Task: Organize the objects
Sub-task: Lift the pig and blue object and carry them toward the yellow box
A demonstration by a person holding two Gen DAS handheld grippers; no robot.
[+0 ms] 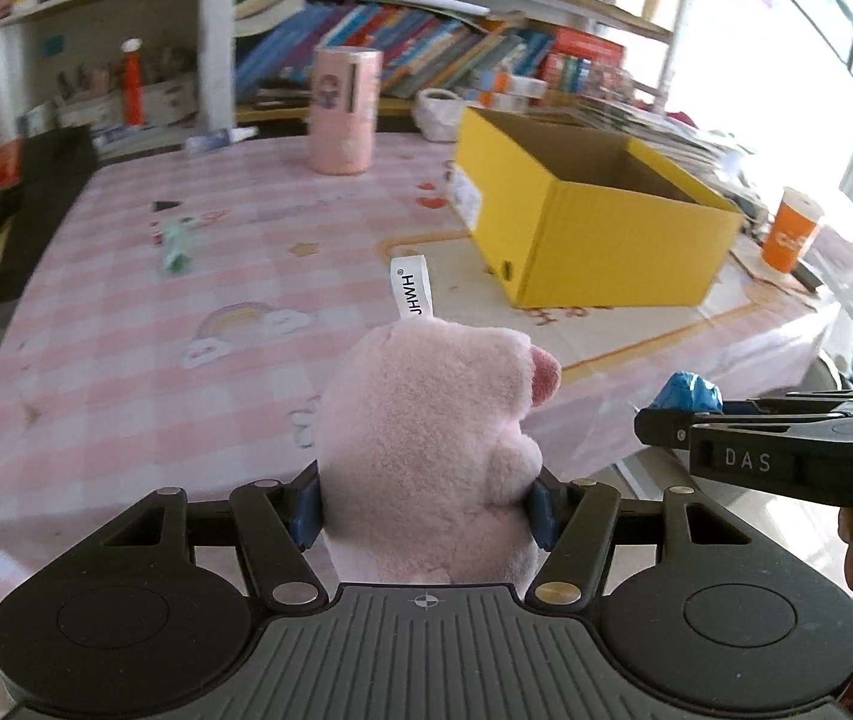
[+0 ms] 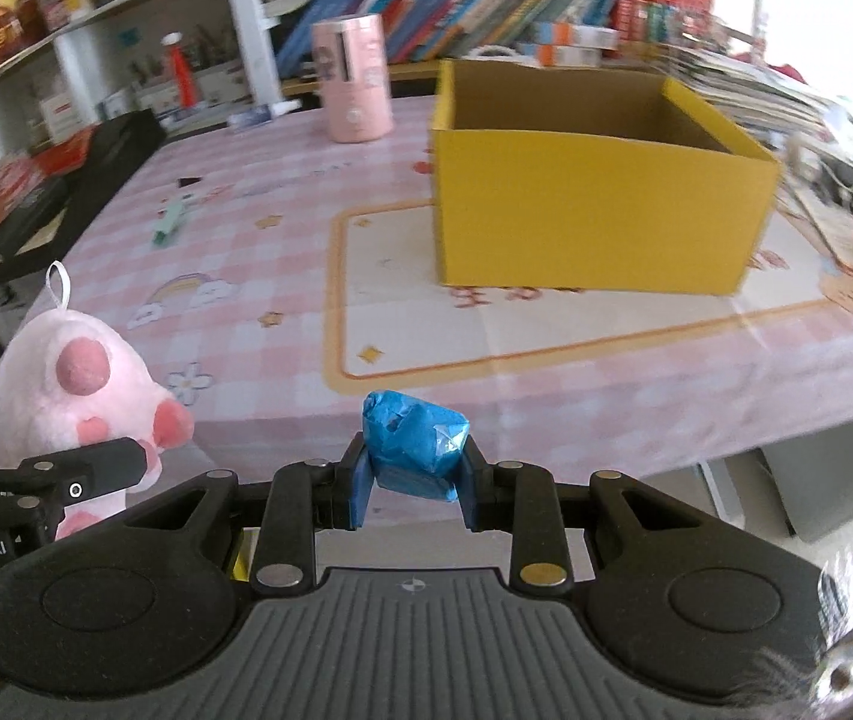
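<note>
Both grippers are loaded; left gripper (image 1: pixel 426 504) is clamped on a pink plush toy (image 1: pixel 432 450), right gripper (image 2: pixel 411 480) is squeezed tight on a crumpled blue wrapper (image 2: pixel 414 447); both are held just off the table's near edge. Looks like the carry step; next move probably needs lifting over the rim of the open yellow box (image 2: pixel 594 204) and releasing inside. Pink checkered tablecloth (image 2: pixel 258 276), pink canister (image 2: pixel 354 84) at the back, cluttered bookshelves (image 2: pixel 456 6) behind.
</note>
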